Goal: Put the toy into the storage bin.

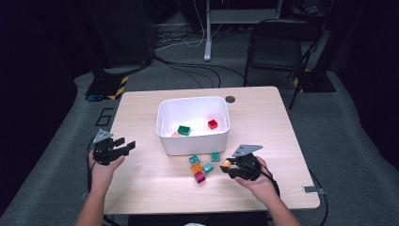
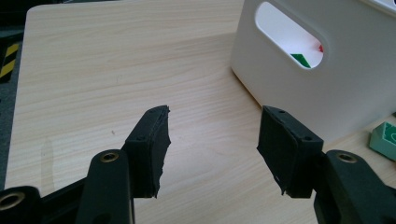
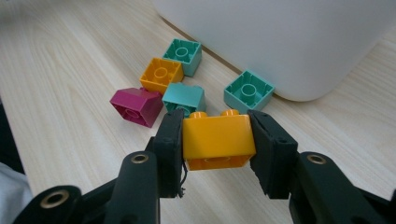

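Plastic bricks, glossy and studded, lie loose on a pale wood-grain table (image 1: 263, 122) in front of a smooth white rounded-corner bin (image 1: 193, 141). The right gripper (image 3: 217, 140) has its ribbed black jaws clamped on an orange brick (image 3: 218, 140), held above the tabletop near the bin's front right corner. From the right gripper view, the loose pieces read clearly: a magenta brick (image 3: 136, 106), a second orange brick (image 3: 161, 74) and three teal bricks (image 3: 247, 91), several lying hollow side up, one teal piece just beside the bin wall. From above, a green brick (image 1: 184, 130) and a red brick (image 1: 212, 124) sit inside the bin. The left gripper (image 2: 212, 140) hovers with jaws apart and nothing between them, facing the bin's oval handle cutout (image 2: 289, 39), through which slivers of green and red show. Bare table stretches left of the bin to the table's edge.
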Demonstrator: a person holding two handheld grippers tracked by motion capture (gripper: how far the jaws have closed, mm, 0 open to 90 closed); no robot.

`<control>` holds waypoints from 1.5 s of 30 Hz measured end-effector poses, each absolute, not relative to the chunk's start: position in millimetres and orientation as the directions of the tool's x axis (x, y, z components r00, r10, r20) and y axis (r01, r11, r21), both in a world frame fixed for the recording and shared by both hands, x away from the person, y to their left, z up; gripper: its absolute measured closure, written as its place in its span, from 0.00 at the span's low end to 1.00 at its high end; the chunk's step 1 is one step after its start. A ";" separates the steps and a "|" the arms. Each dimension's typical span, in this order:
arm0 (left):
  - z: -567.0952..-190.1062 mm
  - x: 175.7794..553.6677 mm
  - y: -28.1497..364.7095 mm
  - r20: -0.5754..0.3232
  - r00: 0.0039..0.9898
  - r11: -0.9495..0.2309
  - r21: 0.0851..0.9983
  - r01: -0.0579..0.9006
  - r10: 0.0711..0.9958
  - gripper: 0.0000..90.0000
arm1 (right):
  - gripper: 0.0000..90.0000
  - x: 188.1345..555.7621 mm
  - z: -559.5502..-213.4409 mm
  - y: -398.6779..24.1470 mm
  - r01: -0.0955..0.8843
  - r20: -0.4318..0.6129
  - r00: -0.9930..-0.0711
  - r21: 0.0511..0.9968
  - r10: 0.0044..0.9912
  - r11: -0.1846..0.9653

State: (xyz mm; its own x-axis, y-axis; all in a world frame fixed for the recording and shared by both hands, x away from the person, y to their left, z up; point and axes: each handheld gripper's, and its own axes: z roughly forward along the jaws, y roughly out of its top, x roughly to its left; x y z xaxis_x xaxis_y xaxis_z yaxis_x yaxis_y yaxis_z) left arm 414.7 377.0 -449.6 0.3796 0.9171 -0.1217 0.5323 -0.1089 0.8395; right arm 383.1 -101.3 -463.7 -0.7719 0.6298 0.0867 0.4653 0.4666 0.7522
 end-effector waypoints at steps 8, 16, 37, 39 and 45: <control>-450.8 412.9 374.6 -0.119 0.380 -0.115 0.834 0.540 0.917 0.48 | 0.64 386.1 -442.2 -100.5 0.462 0.110 -0.788 0.757 0.606 0.463; -450.6 413.0 375.2 -0.121 0.380 -0.113 0.835 0.538 0.917 0.48 | 0.64 393.5 -399.5 -95.4 0.425 0.107 -0.819 0.774 0.564 0.470; -450.0 413.2 379.0 -0.129 0.376 -0.102 0.838 0.536 0.917 0.48 | 0.64 441.2 -321.7 -64.6 0.363 0.074 -0.841 0.811 0.536 0.458; -450.1 413.4 379.5 -0.130 0.375 -0.100 0.838 0.536 0.918 0.48 | 0.64 445.6 -319.6 -60.8 0.366 0.075 -0.838 0.813 0.541 0.453; -450.0 413.5 380.6 -0.135 0.371 -0.089 0.845 0.527 0.919 0.48 | 0.64 463.0 -316.6 -43.3 0.349 0.052 -0.838 0.816 0.543 0.461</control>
